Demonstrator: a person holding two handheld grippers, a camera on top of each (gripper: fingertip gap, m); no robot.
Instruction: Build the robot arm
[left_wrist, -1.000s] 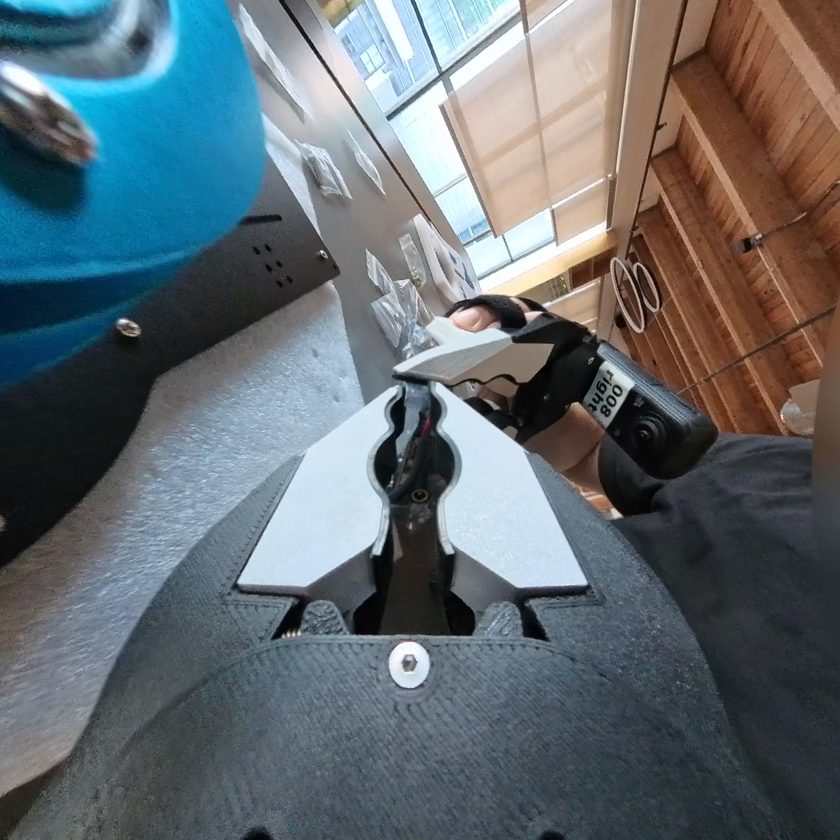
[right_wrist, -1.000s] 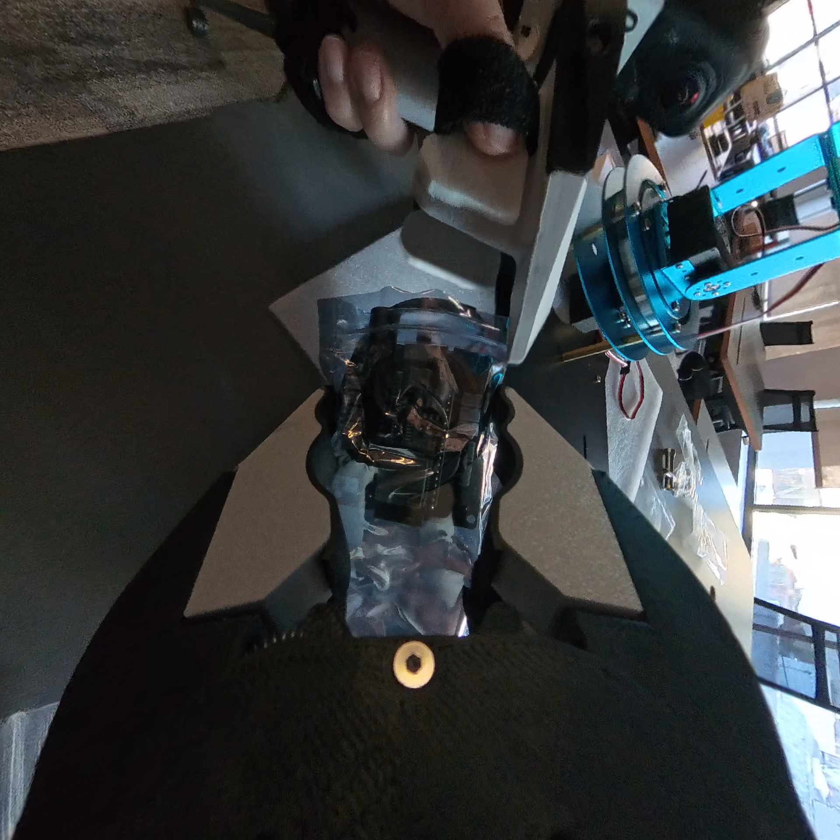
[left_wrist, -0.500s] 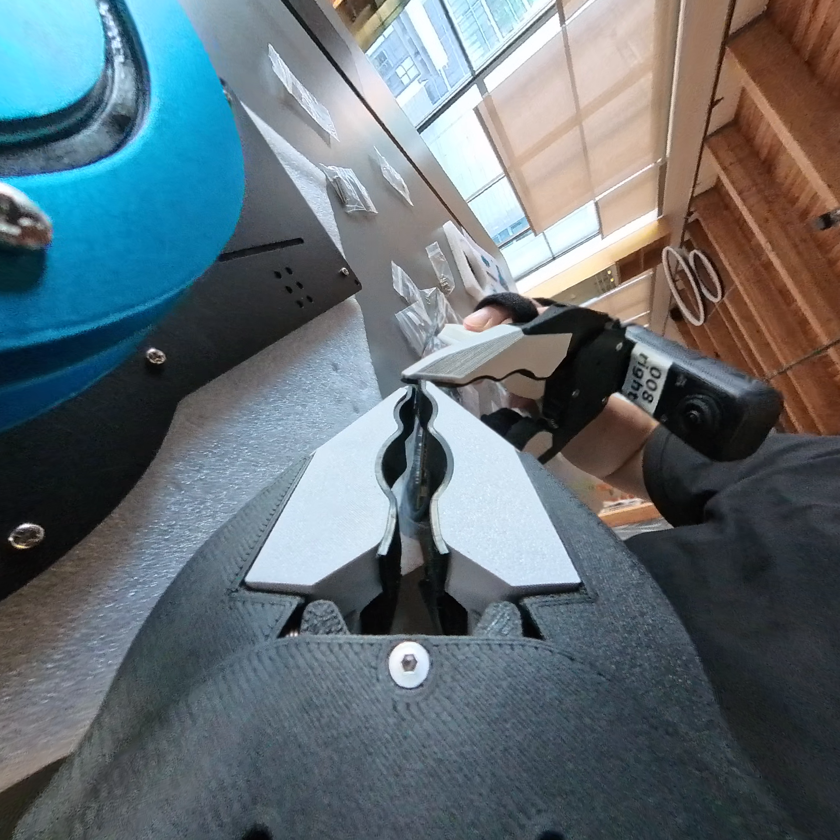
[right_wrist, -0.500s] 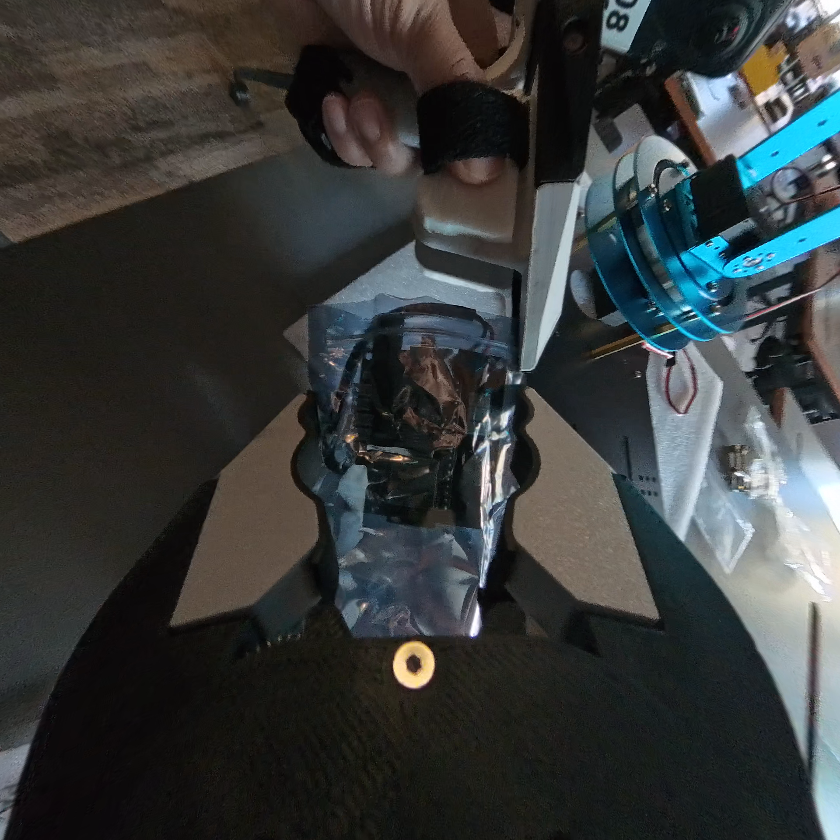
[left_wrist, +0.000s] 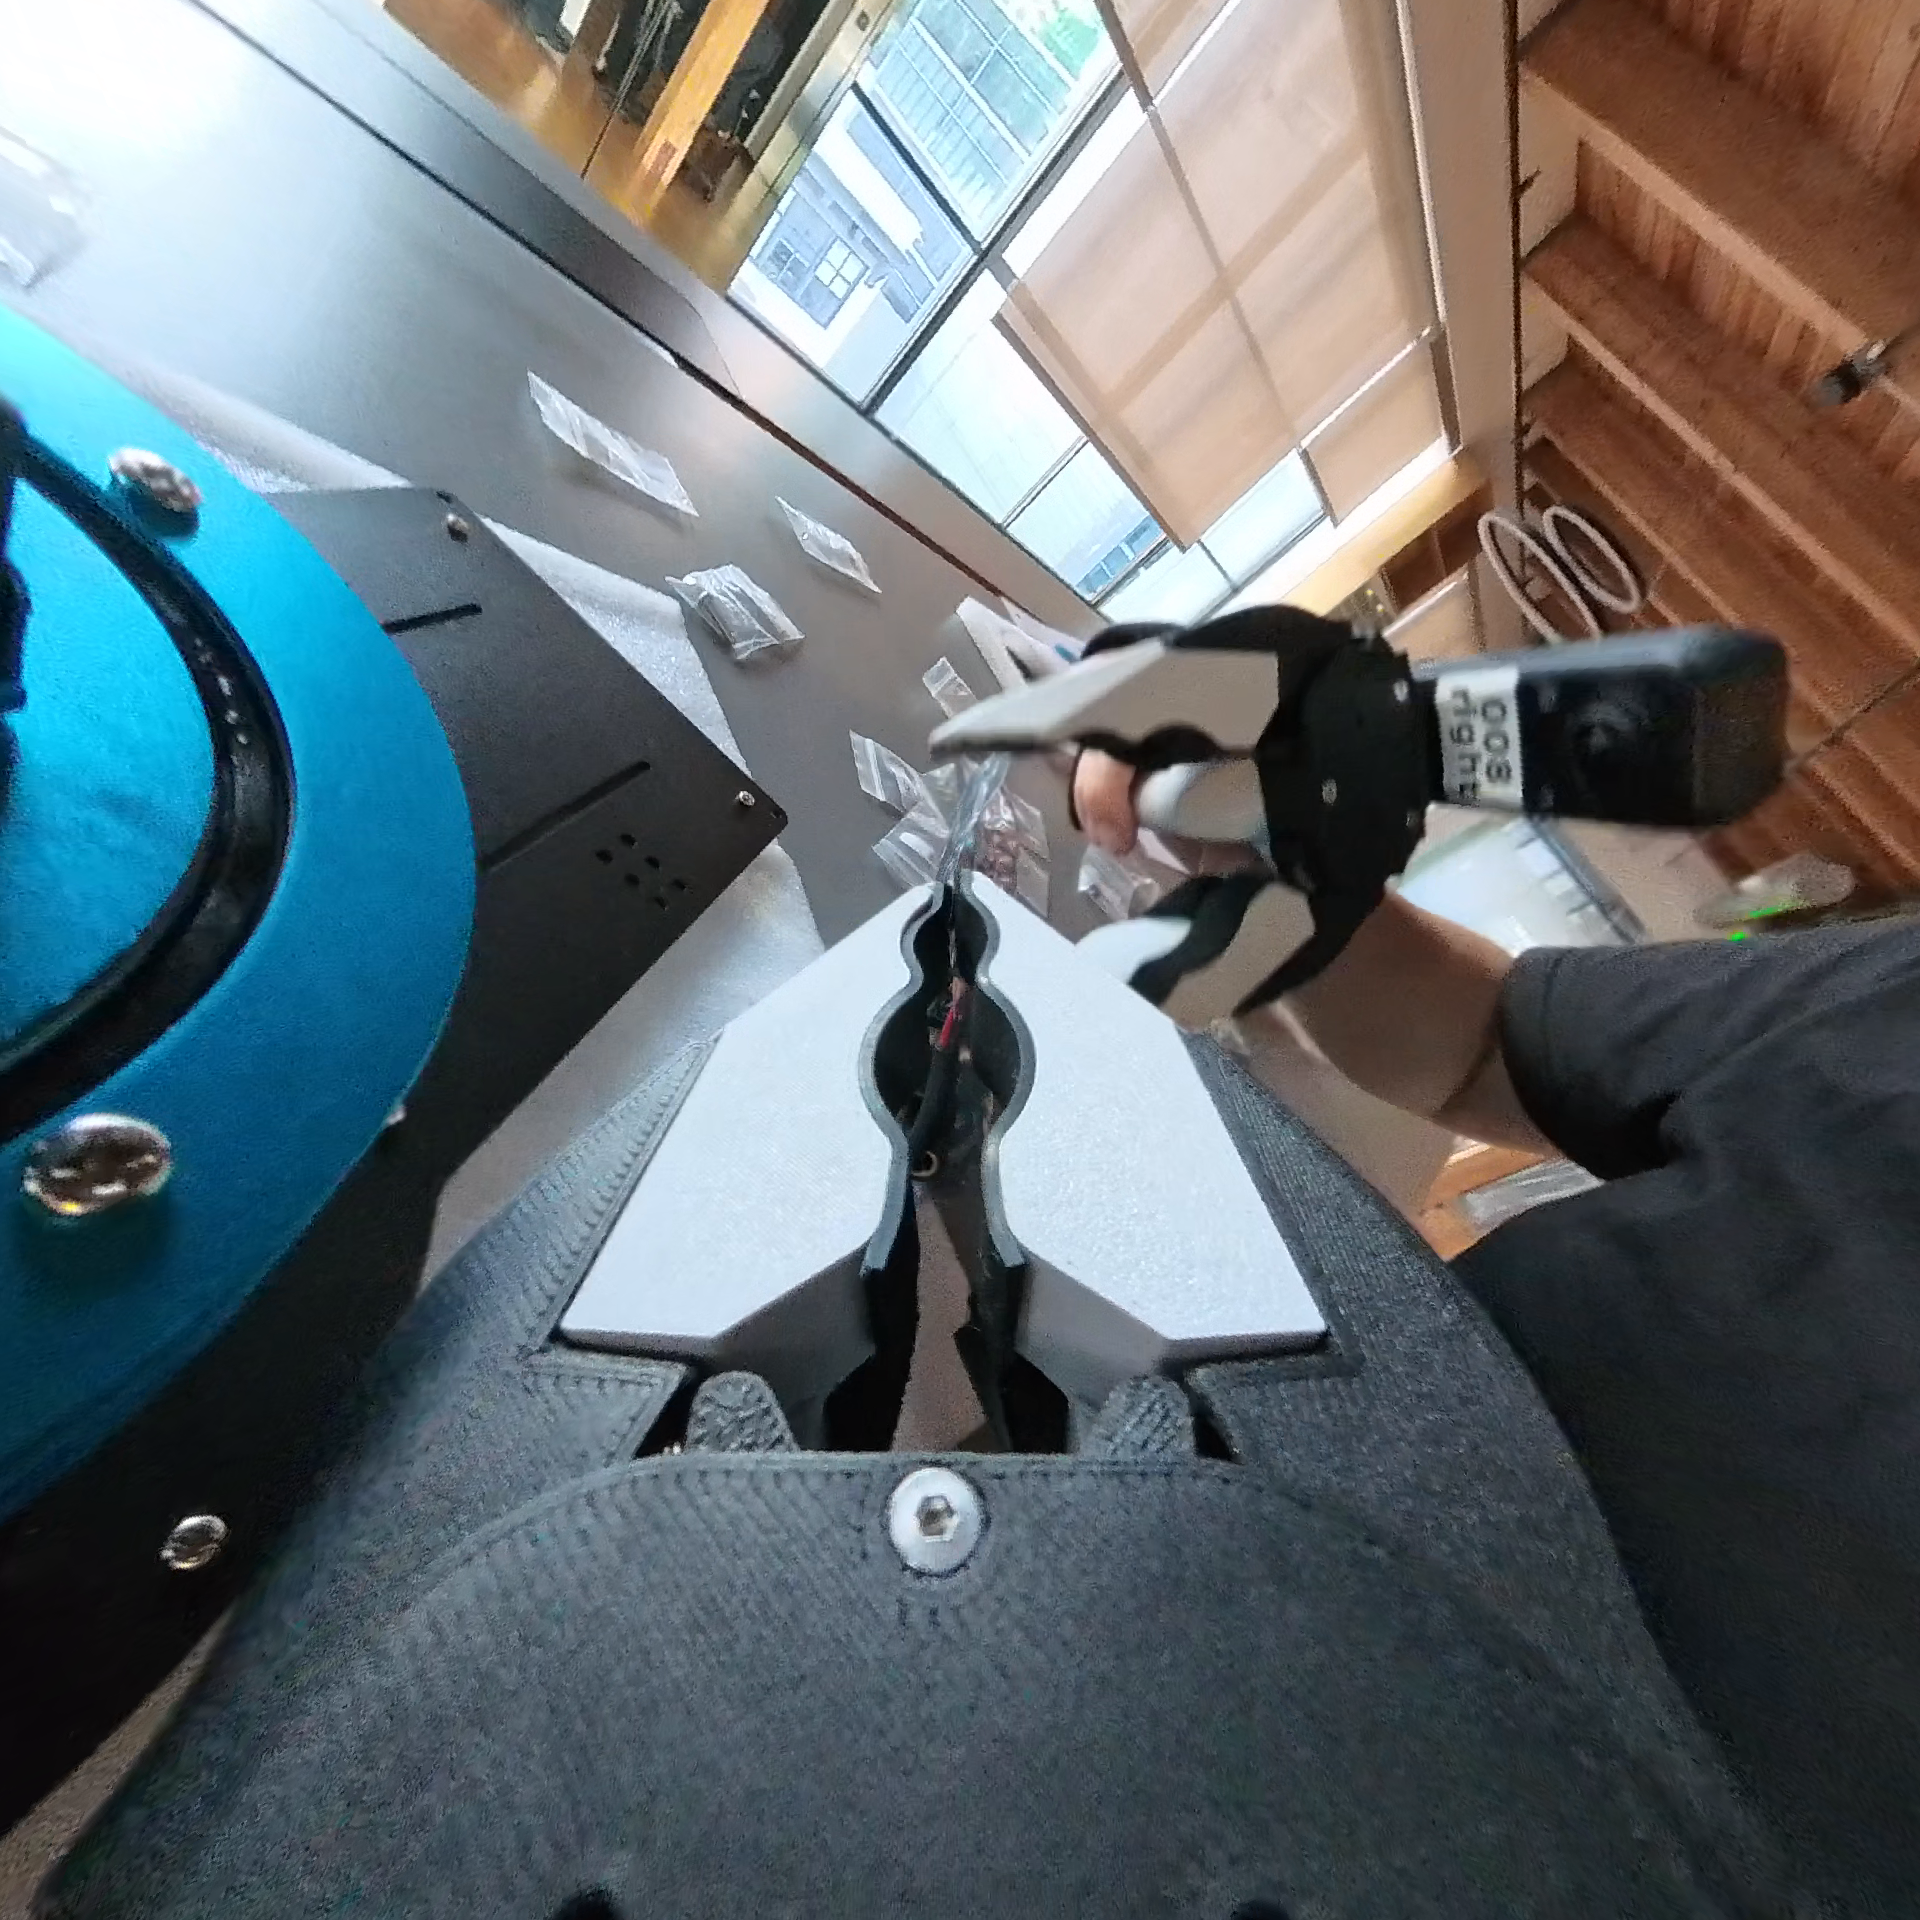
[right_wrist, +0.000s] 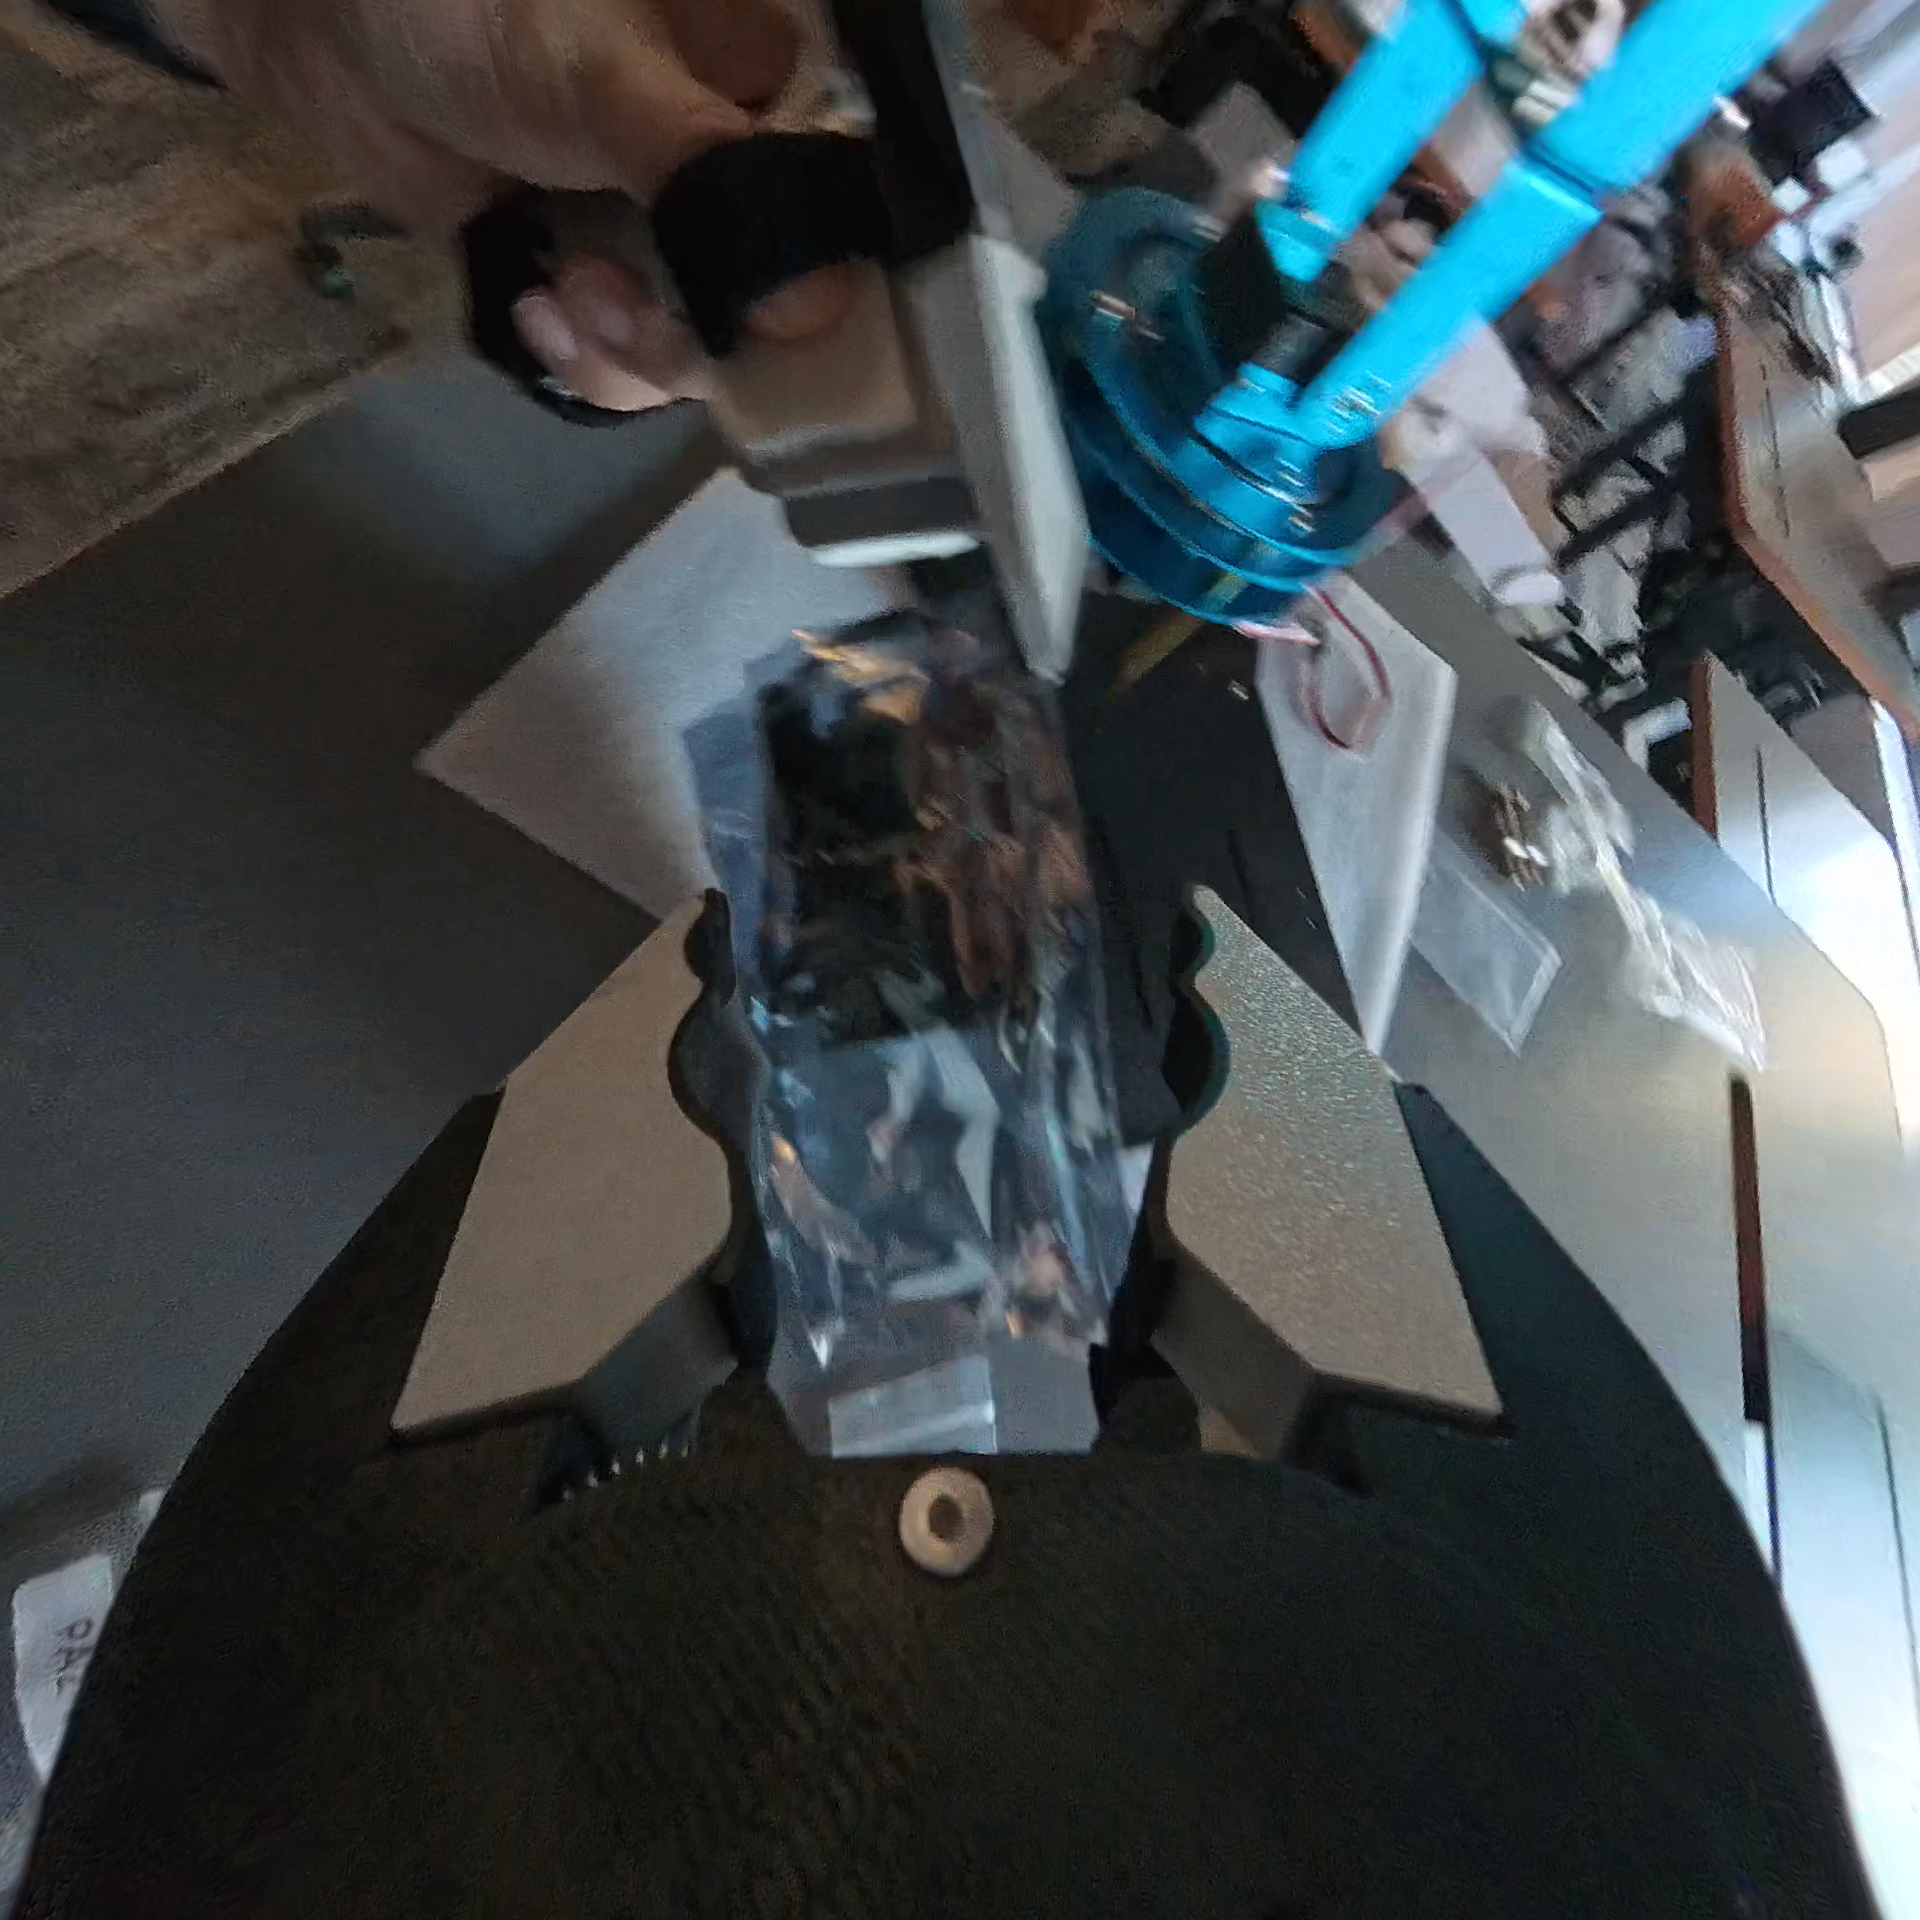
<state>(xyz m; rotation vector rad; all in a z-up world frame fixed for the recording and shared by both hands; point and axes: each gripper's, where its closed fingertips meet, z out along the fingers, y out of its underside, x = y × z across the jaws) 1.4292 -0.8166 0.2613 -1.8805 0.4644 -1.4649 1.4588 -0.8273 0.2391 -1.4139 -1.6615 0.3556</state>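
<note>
Clear bag (right_wrist: 914, 1039) with a black electronic part and thin wires inside is up in the air between both tools, above the near edge of the grey tabletop (left_wrist: 416, 343). Left tongs (left_wrist: 951, 904) are closed down to a narrow slit on it, and the bag sits edge-on between the jaws with a red wire showing in the gap. Right tongs (right_wrist: 951, 914) are spread wide. The bag lies flat in the space between their fingers and is not pinched; the left-hand finger may brush its edge, the other is apart from it. The right wrist view is blurred, so I can't tell finer contact.

In the left wrist view the bag's thin top strip runs up to the tip of the right tool. My call: the left pinch alone carries the bag, so I'd keep it firm on plastic, not on the wires.

Nearby: blue round base (left_wrist: 208, 831) on a black plate (left_wrist: 582, 748) just left, and small clear packets (left_wrist: 732, 613) scattered farther along the tabletop.
</note>
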